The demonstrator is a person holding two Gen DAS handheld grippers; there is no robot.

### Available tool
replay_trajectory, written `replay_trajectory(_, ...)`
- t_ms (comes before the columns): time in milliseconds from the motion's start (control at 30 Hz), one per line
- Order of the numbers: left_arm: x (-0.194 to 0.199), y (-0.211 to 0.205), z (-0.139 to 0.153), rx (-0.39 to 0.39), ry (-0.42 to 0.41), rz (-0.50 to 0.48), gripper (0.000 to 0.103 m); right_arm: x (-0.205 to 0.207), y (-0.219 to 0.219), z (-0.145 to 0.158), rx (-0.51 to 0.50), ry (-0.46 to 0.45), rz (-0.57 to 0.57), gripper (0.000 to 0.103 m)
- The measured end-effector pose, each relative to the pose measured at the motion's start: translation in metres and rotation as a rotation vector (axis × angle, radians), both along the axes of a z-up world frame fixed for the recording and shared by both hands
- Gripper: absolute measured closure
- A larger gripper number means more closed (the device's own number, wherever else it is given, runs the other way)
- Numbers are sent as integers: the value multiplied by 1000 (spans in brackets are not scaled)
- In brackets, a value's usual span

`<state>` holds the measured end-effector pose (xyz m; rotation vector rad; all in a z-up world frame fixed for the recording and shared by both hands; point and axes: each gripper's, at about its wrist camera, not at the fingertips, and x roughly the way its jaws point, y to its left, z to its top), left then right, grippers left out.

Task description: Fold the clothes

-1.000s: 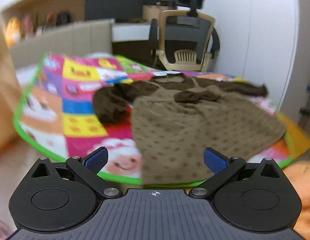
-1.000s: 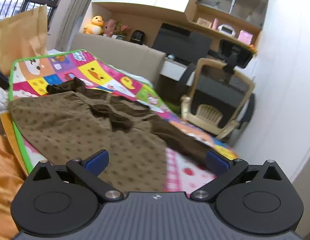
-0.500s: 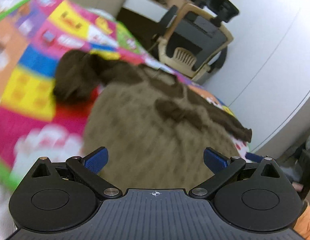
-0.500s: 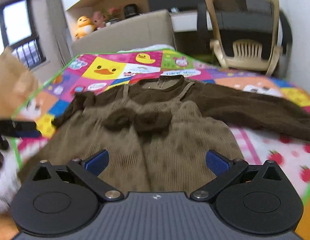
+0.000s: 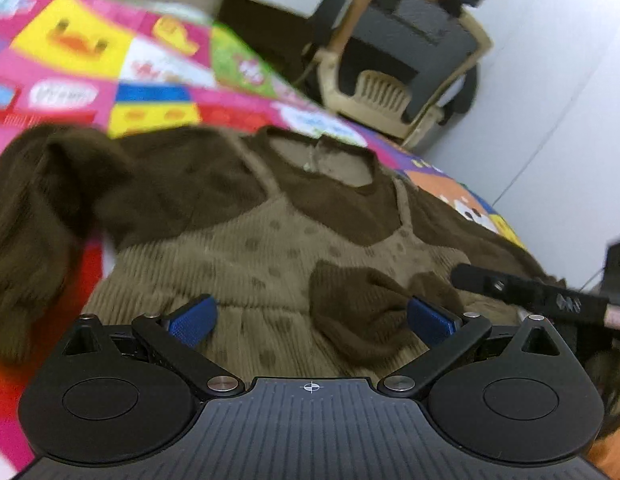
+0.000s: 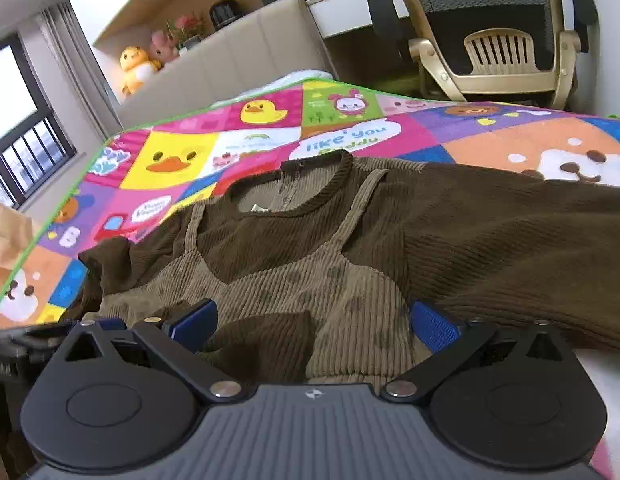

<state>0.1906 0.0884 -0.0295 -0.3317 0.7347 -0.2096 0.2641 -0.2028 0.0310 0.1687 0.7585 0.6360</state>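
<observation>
Hovering wide open over the dress [image 6: 310, 272] lying flat on the mat [image 6: 181, 160], left hand-held gripper [image 5: 310, 320] and right hand-held gripper [image 6: 310, 324] both facing its collar, straight sleeve [image 6: 510, 248] stretching rightward, nearer the right one

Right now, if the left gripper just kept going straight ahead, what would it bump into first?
Probably the dress: the open left gripper points at its dotted front, near the dark bow. Depth is hard to judge.
</observation>
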Motion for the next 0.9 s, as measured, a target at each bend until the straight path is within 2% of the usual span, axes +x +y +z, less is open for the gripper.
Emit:
replay_trajectory(100,-4,-2,-9,6,-9,-8,0,-3,2,-3,-8,-24,11,0)
replay_trajectory(167,-11,2,-11,-29,-31,13,0,-4,3,-4,-13,-39,17,0)
replay_trajectory(300,-12,12,-9,-93,-19,12,0,-4,1,-5,9,-37,17,0)
replay_trajectory(400,-17,31,-3,-174,-16,49,0,-5,-3,-5,30,-33,14,0)
replay_trajectory(433,-24,42,2,-181,-32,78,0,-5,-4,-5,35,-32,13,0)
replay_trajectory(500,-39,63,14,-129,-49,153,0,-5,-4,-5,38,-32,11,0)
replay_trajectory(567,-50,85,18,-118,-17,221,1,-5,-4,-5,38,-32,10,0)
replay_trajectory(600,-54,95,17,-146,6,243,2,-5,-4,-4,36,-33,10,0)
replay_trajectory(667,-61,113,11,-262,41,257,3,-6,-3,-4,29,-35,10,0)
replay_trajectory(767,-61,129,1,-422,30,284,3,-5,-3,-3,24,-33,10,0)
replay_trajectory(833,-53,137,-2,-419,13,371,3,-5,-4,-3,22,-30,10,0)
replay_trajectory(900,-44,145,2,-308,-17,487,3,-7,-8,0,12,-26,-2,0)
